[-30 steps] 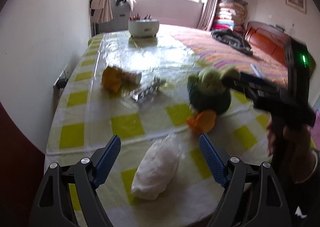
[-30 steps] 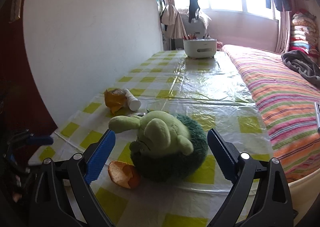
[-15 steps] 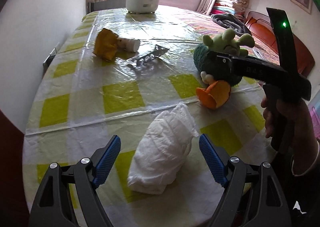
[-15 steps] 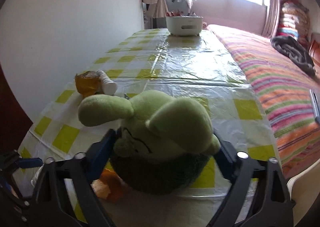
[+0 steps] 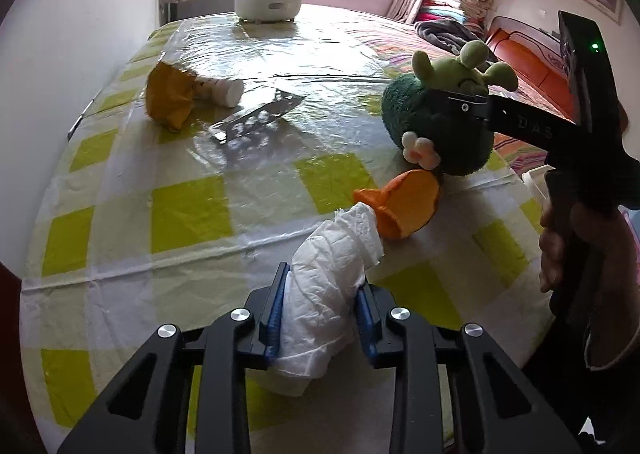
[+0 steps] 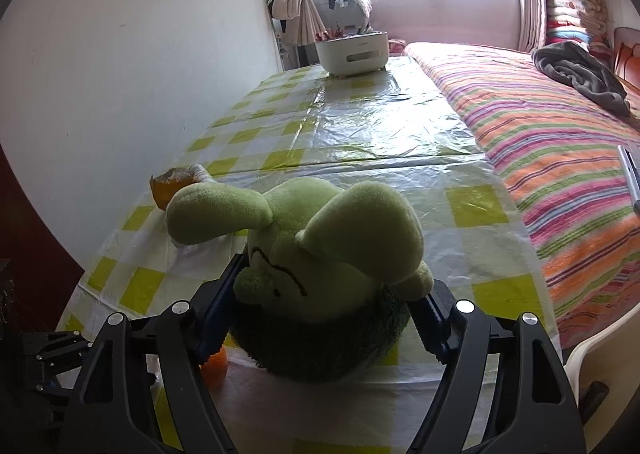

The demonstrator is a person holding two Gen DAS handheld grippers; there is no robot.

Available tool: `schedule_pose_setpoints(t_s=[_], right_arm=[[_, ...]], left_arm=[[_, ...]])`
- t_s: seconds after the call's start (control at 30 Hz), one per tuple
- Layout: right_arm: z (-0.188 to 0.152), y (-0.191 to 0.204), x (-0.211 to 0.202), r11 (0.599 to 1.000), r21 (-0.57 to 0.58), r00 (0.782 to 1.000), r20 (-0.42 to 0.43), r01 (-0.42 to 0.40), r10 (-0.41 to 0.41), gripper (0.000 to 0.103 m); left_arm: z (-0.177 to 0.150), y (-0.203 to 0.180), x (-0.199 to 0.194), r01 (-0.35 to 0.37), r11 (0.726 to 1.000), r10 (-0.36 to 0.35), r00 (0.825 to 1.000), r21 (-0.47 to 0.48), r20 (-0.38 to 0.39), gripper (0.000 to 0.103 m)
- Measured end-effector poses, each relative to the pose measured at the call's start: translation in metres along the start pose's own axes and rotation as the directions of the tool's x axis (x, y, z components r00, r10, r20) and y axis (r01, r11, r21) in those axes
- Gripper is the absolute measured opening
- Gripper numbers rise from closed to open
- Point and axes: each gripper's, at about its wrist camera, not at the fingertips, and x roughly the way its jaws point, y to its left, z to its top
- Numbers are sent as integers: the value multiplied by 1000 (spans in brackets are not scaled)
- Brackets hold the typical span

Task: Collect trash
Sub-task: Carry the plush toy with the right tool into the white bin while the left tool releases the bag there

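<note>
The near edge of the table [image 5: 120, 214] was crowded: the crumpled white tissue [image 5: 332, 294] lay between the blue pads of the left gripper [image 5: 320, 312], whose jaws had just been closing onto it, and its far end touched an orange peel [image 5: 404, 210]. Just beyond the peel stood a green plush toy [image 6: 320, 266], filling the space between the fingers of the right gripper [image 6: 324, 314], which had just been narrowing. To the left, bare checked cloth lay open up to a yellow wrapper [image 5: 170, 96], a white bottle [image 5: 222, 88] and a foil blister pack [image 5: 260, 116]. Past those the table ran clear to a white basket [image 6: 352, 52] at the far end. A wall [image 6: 140, 74] closed the left side; a striped bed [image 6: 560, 142] bordered the right.
</note>
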Motion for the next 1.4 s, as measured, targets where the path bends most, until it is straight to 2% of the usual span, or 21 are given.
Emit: schedule_pose_setpoints(t_s=[0.67,1.4], right_arm=[[1,-39,-26,998,53,999,43,15,-17,74],[-5,-101,-73,990,115,991,94,79,-90,75]], left_arm=[[17,-56,9,47,993,-48,999,105,3,30],[37,-121,29,148,973,-149,989,176,-8,30]])
